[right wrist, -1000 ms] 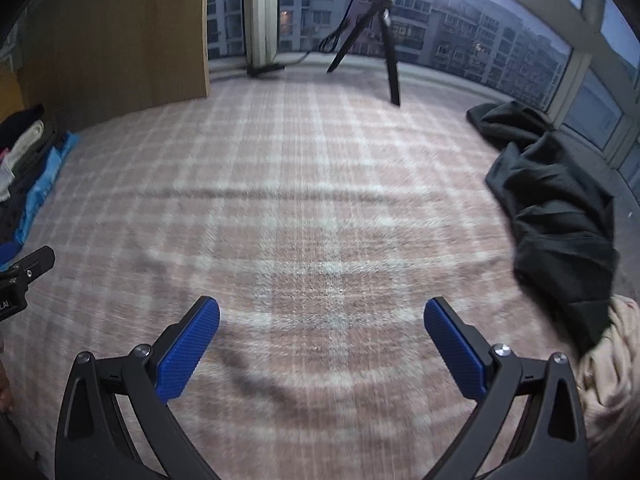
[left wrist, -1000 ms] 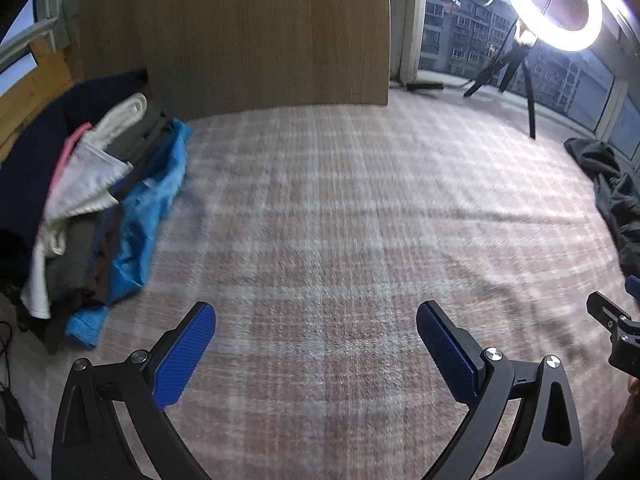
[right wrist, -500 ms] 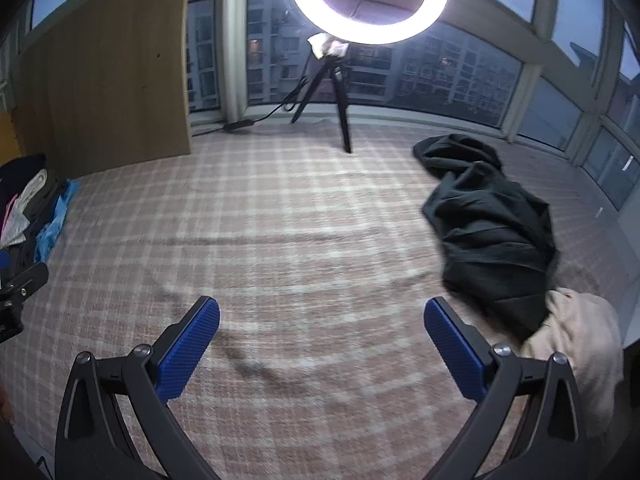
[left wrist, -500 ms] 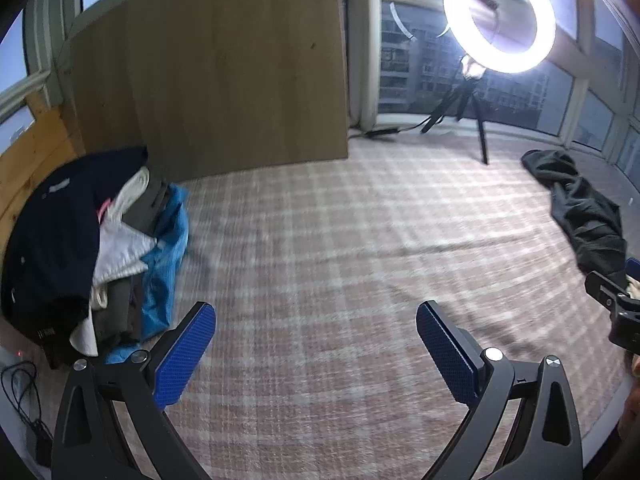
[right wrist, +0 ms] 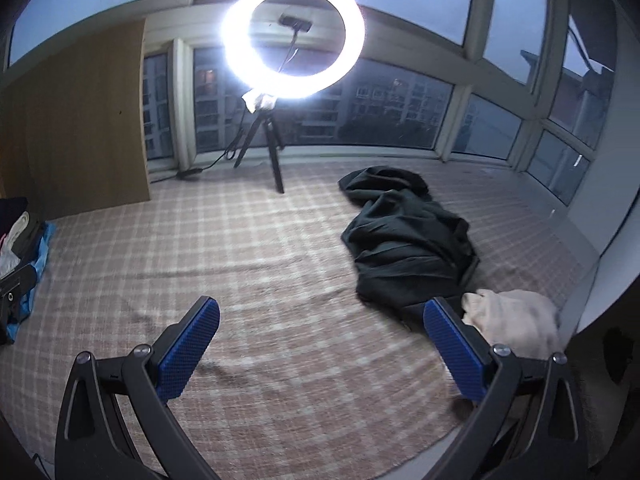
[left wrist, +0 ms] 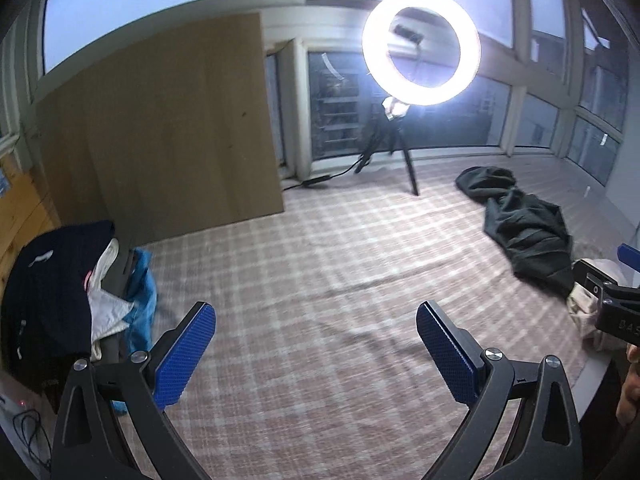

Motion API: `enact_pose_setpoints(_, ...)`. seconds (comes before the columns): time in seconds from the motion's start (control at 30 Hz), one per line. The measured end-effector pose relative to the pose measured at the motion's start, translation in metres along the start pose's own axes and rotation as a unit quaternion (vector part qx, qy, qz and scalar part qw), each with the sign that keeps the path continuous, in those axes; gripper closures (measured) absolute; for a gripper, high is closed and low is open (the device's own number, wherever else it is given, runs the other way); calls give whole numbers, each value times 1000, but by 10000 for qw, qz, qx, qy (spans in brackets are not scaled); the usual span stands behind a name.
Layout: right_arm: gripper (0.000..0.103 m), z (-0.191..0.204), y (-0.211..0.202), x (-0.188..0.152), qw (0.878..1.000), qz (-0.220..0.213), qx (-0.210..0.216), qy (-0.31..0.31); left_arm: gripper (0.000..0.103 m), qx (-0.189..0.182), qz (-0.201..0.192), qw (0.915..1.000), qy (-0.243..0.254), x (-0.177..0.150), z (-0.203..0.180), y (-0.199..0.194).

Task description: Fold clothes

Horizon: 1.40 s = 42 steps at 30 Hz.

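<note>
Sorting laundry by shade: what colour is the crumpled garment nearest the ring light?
Dark green-black garment, clearest in the right wrist view.

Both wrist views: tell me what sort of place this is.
Probably a glazed balcony or sunroom in a flat, set up for filming: wraparound windows facing apartment blocks, a lit ring light on a tripod, and a plaid blanket spread as a work surface, with a dark garment on it.

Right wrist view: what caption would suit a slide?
Open right gripper above plaid blanket, dark garment heaped nearby.
</note>
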State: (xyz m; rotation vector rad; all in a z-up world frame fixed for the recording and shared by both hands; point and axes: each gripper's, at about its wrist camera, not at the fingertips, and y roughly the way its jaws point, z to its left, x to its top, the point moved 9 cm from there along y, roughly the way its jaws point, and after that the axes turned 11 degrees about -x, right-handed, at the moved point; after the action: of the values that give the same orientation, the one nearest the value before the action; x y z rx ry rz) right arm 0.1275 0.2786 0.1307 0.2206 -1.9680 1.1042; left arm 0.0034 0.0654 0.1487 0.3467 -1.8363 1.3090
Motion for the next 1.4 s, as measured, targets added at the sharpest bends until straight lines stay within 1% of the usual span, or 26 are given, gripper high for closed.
enact_pose_setpoints(0.23, 0, -20, -9, -2, 9996, -96, -240, 70, 2, -252, -182, 9993, 229, 12, -23, -9)
enact_pose_setpoints(0.3, 0, -28, -9, -4, 9994, -125, -307, 82, 2, -271, -226, 9990, 287, 14, -28, -8)
enact_pose_setpoints(0.37, 0, -38, -5, -9, 9994, -84, -315, 148, 2, -318, -239, 9988, 296, 14, -32, -6)
enact_pose_setpoints(0.47, 0, -63, 9, -21, 9988, 98, -301, 378, 2, -374, -197, 9986, 308, 11, -39, 0)
enact_pose_setpoints(0.53, 0, -83, 21, -32, 9975, 253, -379, 541, 2, -374, -175, 9986, 325, 10, -43, 5)
enact_pose_setpoints(0.6, 0, -107, 34, -44, 9956, 366, -551, 658, 2, -375, -162, 9986, 327, 9, -47, 8)
enact_pose_setpoints(0.7, 0, -156, 61, -68, 9908, 668, -834, 826, 2, -391, -121, 9988, 270, 9, -56, 17)
enact_pose_setpoints(0.8, 0, -198, 85, -87, 9858, 947, -997, 959, 2, -375, -92, 9990, 225, 11, -69, 26)
enact_pose_setpoints(0.9, 0, -239, 116, -106, 9809, 1324, -1078, 936, 2, -340, -61, 9992, 205, 16, -85, 35)
enact_pose_setpoints(1.0, 0, -264, 143, -117, 9794, 1525, -1079, 762, 2, -385, -16, 9991, 202, 23, -104, 44)
enact_pose_setpoints(1.03, 0, -272, 152, -119, 9793, 1567, -1075, 698, 2, -390, 4, 9990, 207, 26, -111, 48)
enact_pose_setpoints(1.07, 0, -277, 163, -121, 9800, 1619, -946, 662, 2, -402, 12, 9990, 207, 29, -118, 52)
enact_pose_setpoints(1.13, 0, -280, 179, -123, 9818, 1708, -417, 725, 2, -404, 39, 9990, 187, 37, -130, 60)
enact_pose_setpoints(1.2, 0, -281, 189, -123, 9802, 1774, 104, 867, 2, -396, 59, 9991, 138, 46, -137, 67)
enact_pose_setpoints(1.23, 6, -281, 192, -121, 9793, 1750, 401, 930, 2, -387, 69, 9992, 104, 51, -140, 71)
enact_pose_setpoints(1.27, 15, -281, 192, -119, 9794, 1703, 578, 922, 2, -375, 73, 9992, 63, 55, -142, 73)
enact_pose_setpoints(1.3, 51, -280, 189, -115, 9790, 1629, 839, 892, 2, -367, 69, 9993, 11, 60, -144, 76)
enact_pose_setpoints(1.33, 78, -280, 184, -110, 9772, 1547, 1149, 886, 2, -345, 56, 9994, -44, 64, -144, 77)
enact_pose_setpoints(1.37, 79, -283, 181, -107, 9760, 1510, 1268, 931, 2, -312, 38, 9995, -80, 67, -144, 77)
enact_pose_setpoints(1.4, 84, -286, 177, -103, 9740, 1479, 1418, 971, 2, -266, 13, 9996, -112, 70, -143, 76)
